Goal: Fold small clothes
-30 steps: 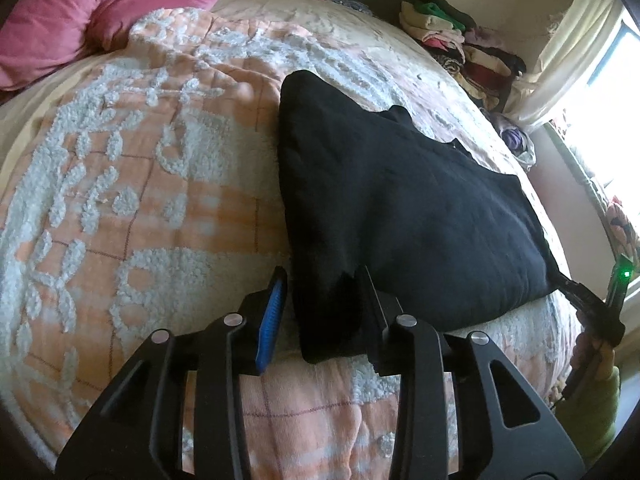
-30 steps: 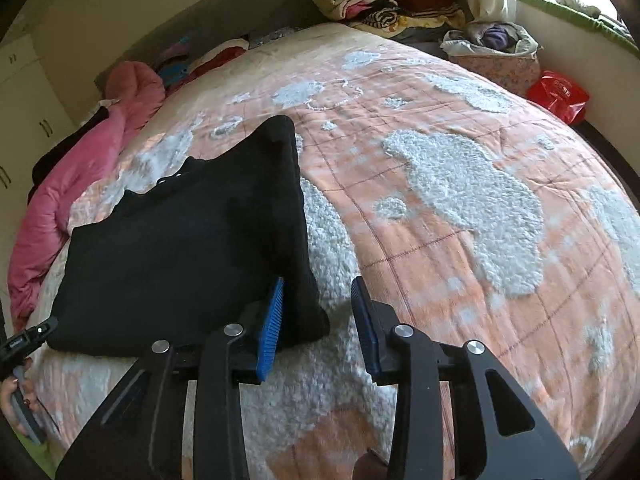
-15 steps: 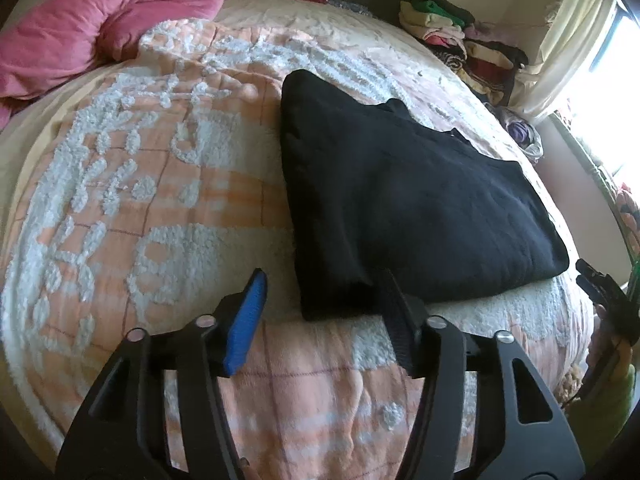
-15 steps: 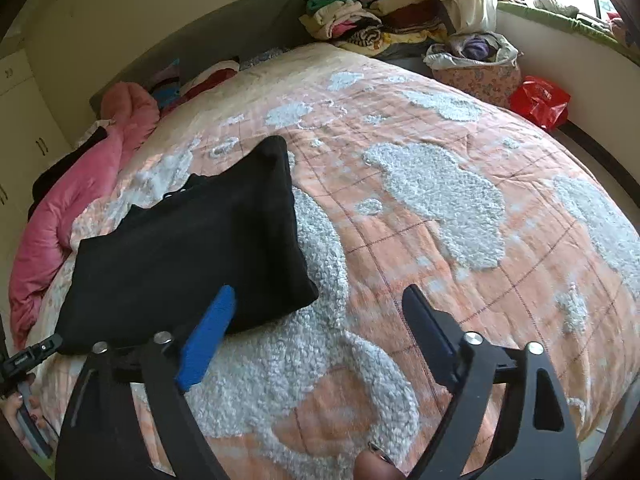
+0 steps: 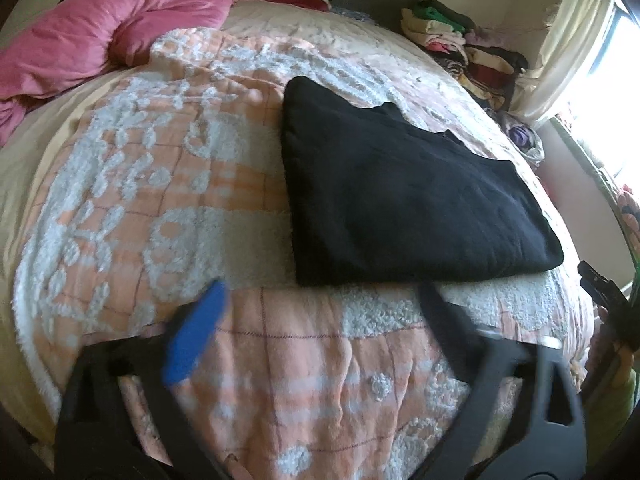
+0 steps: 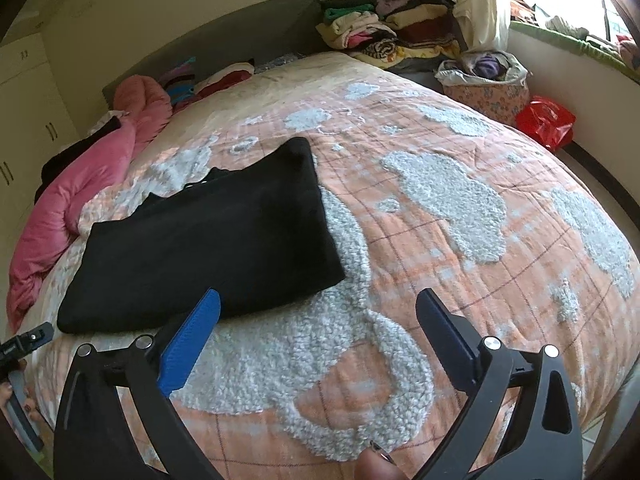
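Two views cover one bed (image 6: 460, 216); only the right one shows the red bag (image 6: 546, 122) on the floor. A folded black garment (image 5: 400, 204) lies flat on the bedspread, just beyond the left hand-held gripper (image 5: 320, 320) and ahead-left of the right hand-held gripper (image 6: 318, 330). Both stand wide apart, gripping nothing.

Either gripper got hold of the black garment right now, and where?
Nothing is held. The left gripper and right gripper are both open, short of the black garment, which lies folded on the bed.
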The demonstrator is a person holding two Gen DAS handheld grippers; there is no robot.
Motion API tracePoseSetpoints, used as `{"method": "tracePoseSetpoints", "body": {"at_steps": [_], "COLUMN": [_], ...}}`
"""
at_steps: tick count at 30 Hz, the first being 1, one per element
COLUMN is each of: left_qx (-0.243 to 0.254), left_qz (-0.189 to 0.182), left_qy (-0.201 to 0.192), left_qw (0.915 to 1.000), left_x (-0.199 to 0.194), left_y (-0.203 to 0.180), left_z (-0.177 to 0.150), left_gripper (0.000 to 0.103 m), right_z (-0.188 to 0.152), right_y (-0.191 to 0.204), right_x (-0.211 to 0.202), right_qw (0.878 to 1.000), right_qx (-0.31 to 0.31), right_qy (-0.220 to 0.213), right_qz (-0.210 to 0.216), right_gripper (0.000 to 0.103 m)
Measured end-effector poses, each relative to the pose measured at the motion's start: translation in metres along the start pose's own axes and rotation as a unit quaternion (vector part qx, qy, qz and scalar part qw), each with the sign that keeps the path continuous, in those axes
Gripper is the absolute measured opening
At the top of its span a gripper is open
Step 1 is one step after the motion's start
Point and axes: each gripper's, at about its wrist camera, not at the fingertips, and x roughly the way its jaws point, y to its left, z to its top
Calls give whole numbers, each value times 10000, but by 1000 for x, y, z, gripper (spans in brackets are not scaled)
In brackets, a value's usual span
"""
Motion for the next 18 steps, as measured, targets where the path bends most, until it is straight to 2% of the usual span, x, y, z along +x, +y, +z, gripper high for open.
{"method": "tracePoseSetpoints", "body": {"at_steps": [6,18], "left_qx": [-78,-260], "left_qz": [-38,544], "left_qy": [-46,-461], "left_qw": [10000,9971], "left_x": [-9,-30], "left_y": [-1,11], "left_z": [-5,-2], "left_gripper": [94,94], "right_z": [-4,-9], "right_y": [18,70], "right_x": [-3,-11], "right_qw": [9998,9965], "right_qx": [-98,-654], "right_qy": [-37,-135], "right_qz": [185,495], "right_gripper": [98,98]}}
